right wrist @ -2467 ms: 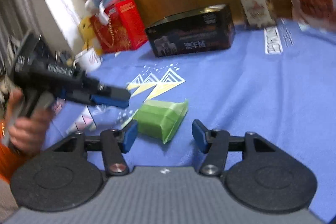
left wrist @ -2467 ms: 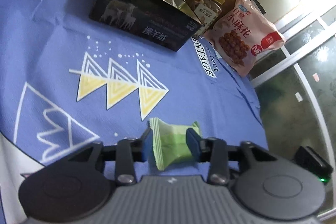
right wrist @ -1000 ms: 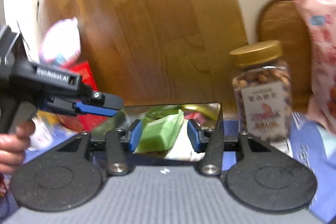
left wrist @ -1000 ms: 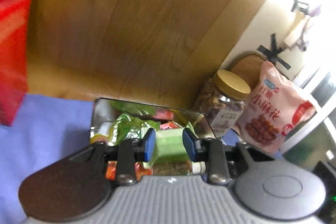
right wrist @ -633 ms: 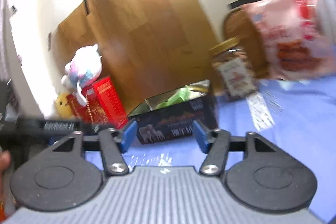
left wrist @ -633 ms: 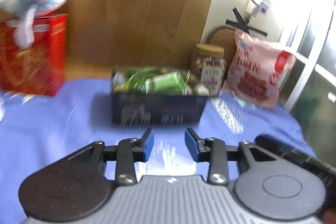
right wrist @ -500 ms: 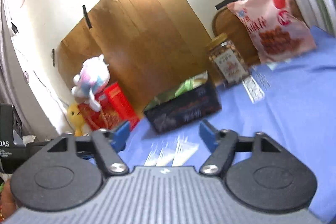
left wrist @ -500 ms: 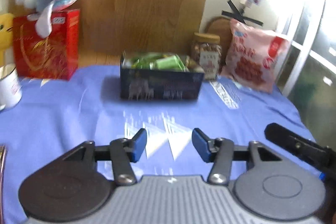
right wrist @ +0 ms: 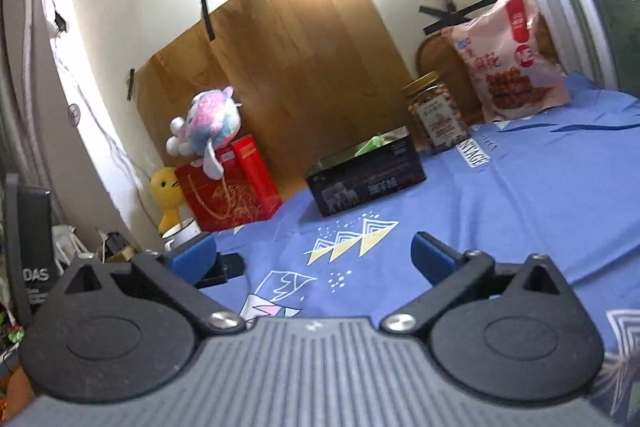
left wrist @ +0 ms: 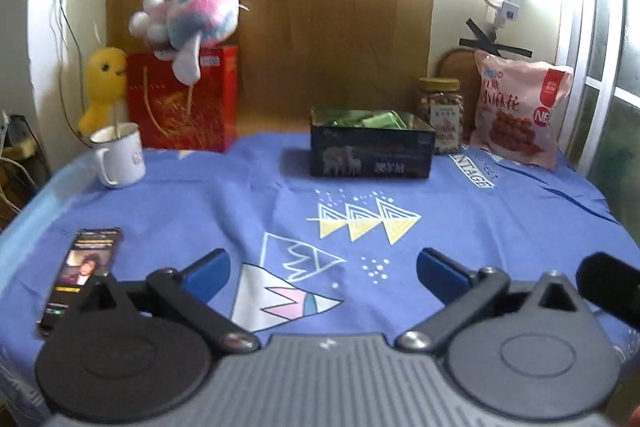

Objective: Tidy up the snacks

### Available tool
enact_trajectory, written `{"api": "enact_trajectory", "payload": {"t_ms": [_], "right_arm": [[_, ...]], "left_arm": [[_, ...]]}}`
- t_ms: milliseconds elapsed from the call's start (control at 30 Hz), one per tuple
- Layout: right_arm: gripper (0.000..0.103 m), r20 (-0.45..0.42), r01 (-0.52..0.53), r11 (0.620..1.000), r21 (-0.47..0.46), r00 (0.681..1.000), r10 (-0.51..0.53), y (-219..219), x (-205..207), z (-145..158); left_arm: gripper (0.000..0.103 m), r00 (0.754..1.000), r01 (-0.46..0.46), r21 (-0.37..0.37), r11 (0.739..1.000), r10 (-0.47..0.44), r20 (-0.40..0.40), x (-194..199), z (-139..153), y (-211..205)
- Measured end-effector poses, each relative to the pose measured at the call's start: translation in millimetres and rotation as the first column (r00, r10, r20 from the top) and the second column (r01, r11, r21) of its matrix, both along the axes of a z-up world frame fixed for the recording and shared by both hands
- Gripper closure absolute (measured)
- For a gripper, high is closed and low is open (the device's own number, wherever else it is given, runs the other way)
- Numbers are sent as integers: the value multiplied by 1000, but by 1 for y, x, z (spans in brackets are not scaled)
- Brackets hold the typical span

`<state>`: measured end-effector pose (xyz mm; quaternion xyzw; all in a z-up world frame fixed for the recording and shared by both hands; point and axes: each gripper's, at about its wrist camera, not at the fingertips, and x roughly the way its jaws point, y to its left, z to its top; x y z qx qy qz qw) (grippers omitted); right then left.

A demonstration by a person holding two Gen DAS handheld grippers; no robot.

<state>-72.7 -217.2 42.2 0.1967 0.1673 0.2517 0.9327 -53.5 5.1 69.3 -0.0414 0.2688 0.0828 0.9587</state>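
Snack box (left wrist: pixel 372 157) far back on tablecloth (left wrist: pixel 500 227); both jaws spread, empty

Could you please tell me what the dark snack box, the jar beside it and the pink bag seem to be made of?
Dark snack box: probably printed cardboard or tin; its inner walls look shiny.
Jar: clear plastic or glass, contents visible, under a gold lid.
Pink bag: glossy printed plastic film, crinkled and puffy.
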Motion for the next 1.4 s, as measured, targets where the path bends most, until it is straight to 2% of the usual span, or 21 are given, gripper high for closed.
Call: {"api": "enact_trajectory", "payload": {"t_ms": [367, 567, 633, 800, 900, 1000, 1067, 1300, 1400], "right_arm": [[0, -16, 35, 999, 10, 999, -35, -2, -7, -4], [0, -70, 51, 998, 32, 996, -49, -11, 3, -14], [0, -76, 58, 998, 0, 995, -58, -11, 4, -18], [0, -100, 92, 995, -35, 990, -95, -21, 0, -24], [0, -80, 109, 993, -45, 990, -112, -29, -7, -26], [0, -101, 98, 995, -24, 990, -100, -36, -7, -27], [0, -107, 86, 996, -14, 990, -87, -38, -8, -27], [0, -83, 95, 995, -1, 992, -95, -44, -14, -25], [0, -85, 87, 996, 7, 993, -86, -45, -16, -26]], "left_arm": [[0, 1000, -8, 22, 1000, 8, -10, 2, 0, -9], [0, 999, 24, 18, 1000, -23, -47, 14, -8, -15], [0, 999, 27, 34, 999, -26, -32, 14, -10, -19], [0, 999, 14, 8, 1000, -15, 44, 11, -6, -26], [0, 994, -29, 74, 997, 21, 111, 6, 2, -36], [0, 987, -53, 130, 990, 32, 159, -1, 7, -46], [0, 987, -50, 134, 990, 29, 155, -2, 9, -49], [0, 993, -27, 70, 997, 19, 114, 2, 17, -45], [0, 994, -11, 81, 997, 2, 113, -3, 15, -46]]}}
